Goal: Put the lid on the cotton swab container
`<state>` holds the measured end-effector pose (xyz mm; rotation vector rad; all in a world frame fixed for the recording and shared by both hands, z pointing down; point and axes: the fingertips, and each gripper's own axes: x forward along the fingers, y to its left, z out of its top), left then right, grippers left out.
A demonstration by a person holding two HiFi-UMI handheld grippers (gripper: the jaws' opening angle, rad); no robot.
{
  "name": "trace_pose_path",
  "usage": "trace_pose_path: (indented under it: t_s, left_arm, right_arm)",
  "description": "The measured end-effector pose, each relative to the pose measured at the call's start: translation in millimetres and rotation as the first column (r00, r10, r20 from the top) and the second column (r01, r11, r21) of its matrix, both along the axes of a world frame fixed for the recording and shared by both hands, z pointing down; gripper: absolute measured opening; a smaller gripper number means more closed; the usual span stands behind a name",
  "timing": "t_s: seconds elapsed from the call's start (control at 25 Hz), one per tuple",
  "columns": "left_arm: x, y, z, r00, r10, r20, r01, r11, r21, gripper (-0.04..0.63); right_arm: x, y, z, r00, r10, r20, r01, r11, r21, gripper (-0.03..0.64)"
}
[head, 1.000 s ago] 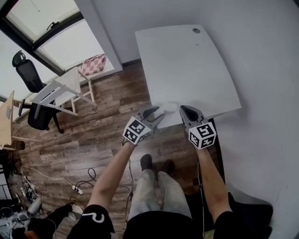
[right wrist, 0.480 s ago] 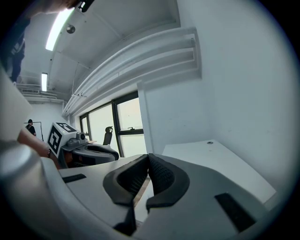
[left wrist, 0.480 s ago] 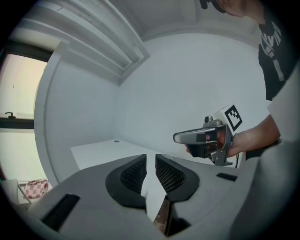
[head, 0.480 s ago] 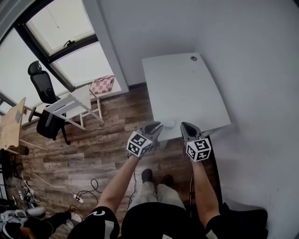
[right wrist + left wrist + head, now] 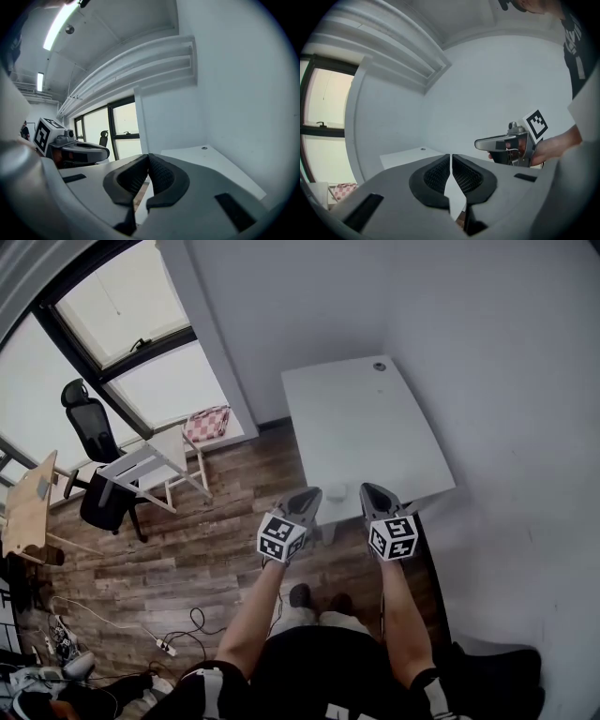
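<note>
My left gripper (image 5: 450, 158) is closing. Its ribbed pads are all but together and nothing sits between them. My right gripper (image 5: 148, 161) is clamped fully together, and it too is empty.

In the head view both point at the near edge of the white table (image 5: 366, 427), side by side and apart, above the wood floor (image 5: 187, 540). Each gripper view catches the other gripper alongside. The left gripper view also shows the hand (image 5: 555, 147) holding the right one. The right gripper view takes in a black office chair (image 5: 103, 138) that the left gripper view misses.

A small dark grommet (image 5: 379, 366) at the table's far edge shows in all three views. I cannot tell where the cotton swab container or its lid is, since no view shows them clearly.
</note>
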<state>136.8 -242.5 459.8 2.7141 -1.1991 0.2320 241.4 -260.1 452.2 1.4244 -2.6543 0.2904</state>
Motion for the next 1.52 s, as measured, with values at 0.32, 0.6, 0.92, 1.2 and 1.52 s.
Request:
trace_pose_path:
  t_s: [0.32, 0.6, 0.92, 1.2, 1.52]
  left_arm:
    - [7, -5, -24, 0.999, -0.035, -0.015, 0.035, 0.999, 0.028, 0.028]
    - [-5, -8, -36, 0.994, -0.079, -0.069, 0.080, 0.997, 0.013, 0.026]
    - [-21, -20, -38, 0.991, -0.114, -0.075, 0.116, 0.993, 0.024, 0.026]
    - [-43, -33, -44, 0.985, -0.157, -0.077, 0.160, 0.987, 0.034, 0.026]
    - [-71, -40, -45, 0.974, -0.209, -0.090, 0.213, 0.976, 0.034, 0.026]
  right_arm:
    - [12, 5, -16, 0.999, 0.026, -0.038, -0.025, 0.999, 0.028, 0.014]
    - [14, -1, -27, 0.997, 0.056, -0.050, -0.054, 0.998, 0.042, 0.014]
    - [17, -13, -29, 0.995, 0.063, -0.071, -0.060, 0.997, 0.047, 0.014]
    - [17, -18, -28, 0.994, 0.069, -0.090, -0.065, 0.997, 0.041, 0.013]
    - [17, -20, -29, 0.993, 0.080, -0.092, -0.076, 0.996, 0.041, 0.012]
